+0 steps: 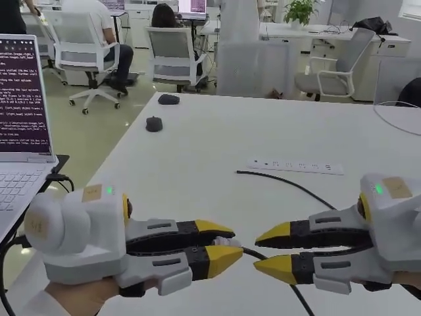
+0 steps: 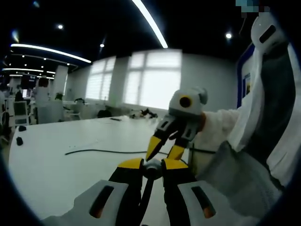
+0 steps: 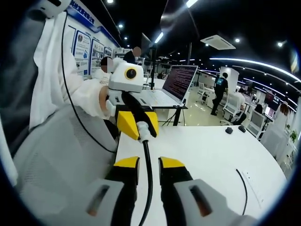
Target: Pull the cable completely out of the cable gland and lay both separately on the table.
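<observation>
Left gripper [image 1: 231, 244] is clenched on the cable gland [image 2: 151, 167], held over the table [image 1: 217, 138]. The cable [image 1: 289, 186] is not yet out. It runs from the gland between the jaws of the right gripper [image 1: 258, 249], which stand apart without pinching it.

Risks:
- A loose grip would slide along the cable.
- A hard tug could twist the gland from the left jaws.

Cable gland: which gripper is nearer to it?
Left. The left gripper is shut on the cable gland; the right gripper faces it across a short gap, jaws open around the cable.
</observation>
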`<state>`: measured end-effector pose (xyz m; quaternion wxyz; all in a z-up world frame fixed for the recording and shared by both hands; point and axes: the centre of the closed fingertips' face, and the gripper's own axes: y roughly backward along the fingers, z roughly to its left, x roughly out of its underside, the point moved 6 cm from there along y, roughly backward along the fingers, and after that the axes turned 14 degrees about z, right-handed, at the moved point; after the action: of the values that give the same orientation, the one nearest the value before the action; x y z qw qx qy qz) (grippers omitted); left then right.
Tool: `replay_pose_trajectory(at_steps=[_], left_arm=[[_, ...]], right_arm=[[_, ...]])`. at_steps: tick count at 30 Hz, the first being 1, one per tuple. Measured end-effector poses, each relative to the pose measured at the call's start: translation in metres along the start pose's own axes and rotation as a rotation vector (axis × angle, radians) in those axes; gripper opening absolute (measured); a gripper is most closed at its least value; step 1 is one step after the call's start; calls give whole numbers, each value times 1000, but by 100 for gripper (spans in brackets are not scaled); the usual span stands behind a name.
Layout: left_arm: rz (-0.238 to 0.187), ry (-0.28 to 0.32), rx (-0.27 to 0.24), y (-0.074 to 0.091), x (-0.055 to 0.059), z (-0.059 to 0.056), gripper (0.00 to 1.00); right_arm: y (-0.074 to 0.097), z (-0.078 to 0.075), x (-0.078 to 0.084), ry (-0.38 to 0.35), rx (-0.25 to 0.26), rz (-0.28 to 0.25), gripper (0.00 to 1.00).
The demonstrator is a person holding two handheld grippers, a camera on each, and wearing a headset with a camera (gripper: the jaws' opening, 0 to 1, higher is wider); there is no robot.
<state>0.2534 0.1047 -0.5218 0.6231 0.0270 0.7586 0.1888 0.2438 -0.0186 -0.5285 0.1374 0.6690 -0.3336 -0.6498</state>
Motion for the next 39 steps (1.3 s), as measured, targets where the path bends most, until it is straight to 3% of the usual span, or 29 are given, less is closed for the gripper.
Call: replay_pose_trajectory(at_steps=[12, 14, 16, 29, 35, 38, 39], left_arm=[[-2, -2, 3, 0, 0, 0, 16], [-2, -2, -2, 1, 0, 1, 16], [-2, -5, -10, 1, 0, 2, 16], [5, -8, -32, 2, 0, 4, 16], [-23, 11, -52, 6, -2, 8, 16], [-25, 11, -60, 6, -3, 9, 16], [-46, 23, -63, 9, -5, 11, 16]], right_arm=[[-8, -3, -4, 12, -7, 0, 10], [-10, 1, -4, 19, -40, -4, 3], [-11, 0, -3, 34, -14, -3, 3], [-16, -2, 0, 22, -16, -19, 3], [-12, -10, 10, -12, 2, -15, 3], [-12, -13, 20, -23, 10, 16, 3], [-13, -14, 28, -27, 18, 63, 3]])
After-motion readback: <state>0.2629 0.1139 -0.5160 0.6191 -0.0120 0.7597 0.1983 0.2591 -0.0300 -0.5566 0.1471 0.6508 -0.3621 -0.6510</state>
